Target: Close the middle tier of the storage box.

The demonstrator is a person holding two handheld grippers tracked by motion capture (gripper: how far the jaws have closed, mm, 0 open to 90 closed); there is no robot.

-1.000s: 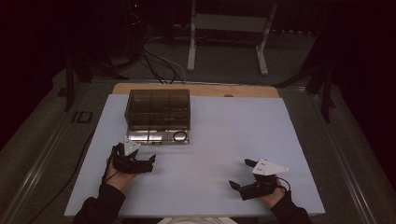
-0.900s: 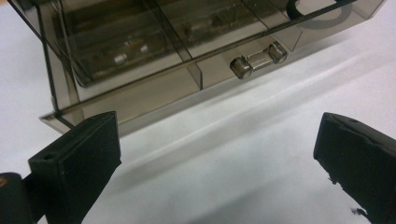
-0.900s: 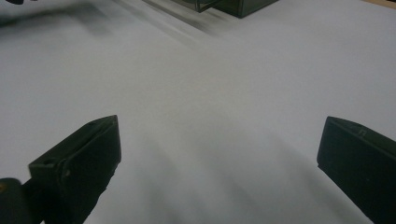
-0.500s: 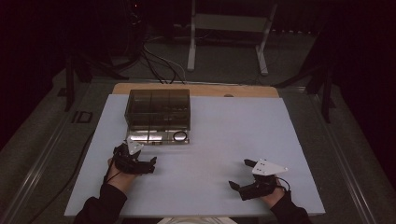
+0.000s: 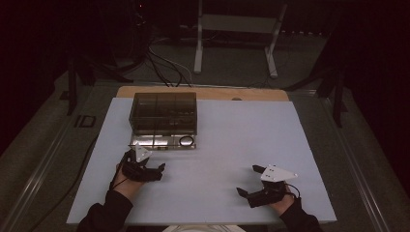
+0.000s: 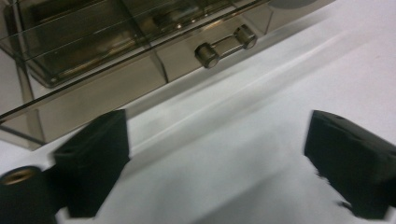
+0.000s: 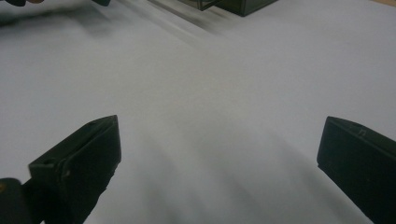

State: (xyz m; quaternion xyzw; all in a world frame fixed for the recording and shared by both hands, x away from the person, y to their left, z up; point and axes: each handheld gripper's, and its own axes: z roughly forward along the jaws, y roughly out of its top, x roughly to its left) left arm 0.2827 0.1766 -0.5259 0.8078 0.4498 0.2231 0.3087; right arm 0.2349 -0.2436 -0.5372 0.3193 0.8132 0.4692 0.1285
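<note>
1. Resting on the white surface (image 5: 217, 145), the left tool (image 5: 155, 170) has just been narrowing its spread jaws, nothing between them.
2. The right tool (image 5: 247, 180) gapes wide, empty.
3. The smoky plastic drawer box (image 5: 164, 112) sits just beyond the left tool, its bottom drawer (image 5: 162, 141) pulled out; contents unclear.

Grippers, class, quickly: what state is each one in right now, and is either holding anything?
Left gripper: open, its jaws have just been closing a little, nothing between them, drawer box ahead.
Right gripper: open, holding nothing, over the table.

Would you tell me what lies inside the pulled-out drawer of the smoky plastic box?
A dark ring lies in the drawer; the box hides its back.
</note>
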